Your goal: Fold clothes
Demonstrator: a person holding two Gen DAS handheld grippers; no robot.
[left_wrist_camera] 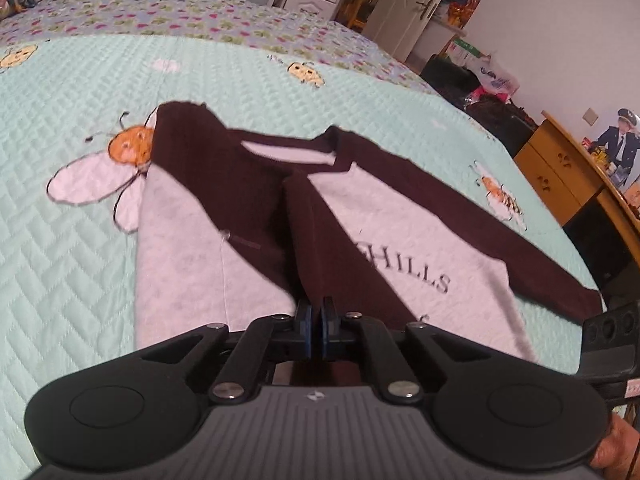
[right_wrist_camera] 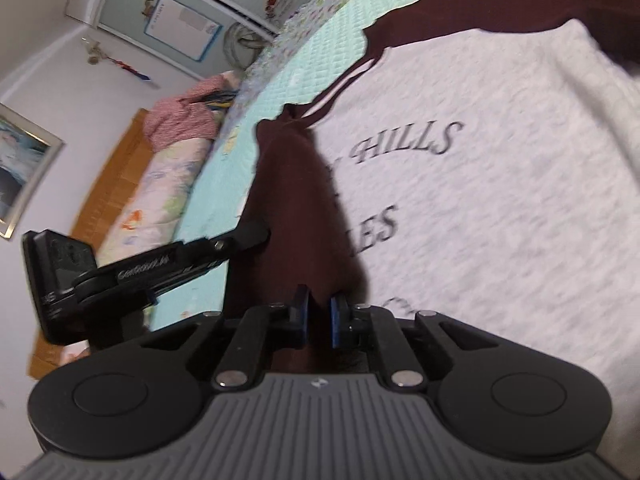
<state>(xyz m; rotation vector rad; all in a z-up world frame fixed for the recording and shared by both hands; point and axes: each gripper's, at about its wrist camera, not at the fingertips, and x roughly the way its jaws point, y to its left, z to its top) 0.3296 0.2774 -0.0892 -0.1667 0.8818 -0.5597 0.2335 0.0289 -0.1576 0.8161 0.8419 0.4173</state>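
Bed (left_wrist_camera: 80, 240): our sweater (left_wrist_camera: 400, 216) lies flat on it, in the middle of the left view.
Sweater: neck points to the top of the frame, long way runs top to bottom.
Done: one dark sleeve (left_wrist_camera: 320, 248) looks folded across the chest.
Left: other sleeve, then the body, we think.
Left gripper (left_wrist_camera: 317, 316): fingers pinching dark sleeve cloth.
Right gripper (right_wrist_camera: 319, 320): fingers pinching it too.

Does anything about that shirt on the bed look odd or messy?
Nothing damaged. The grey sweatshirt with dark maroon sleeves lies half-folded on the mint quilted bedspread: one maroon sleeve drapes across its chest, hiding part of the lettering.
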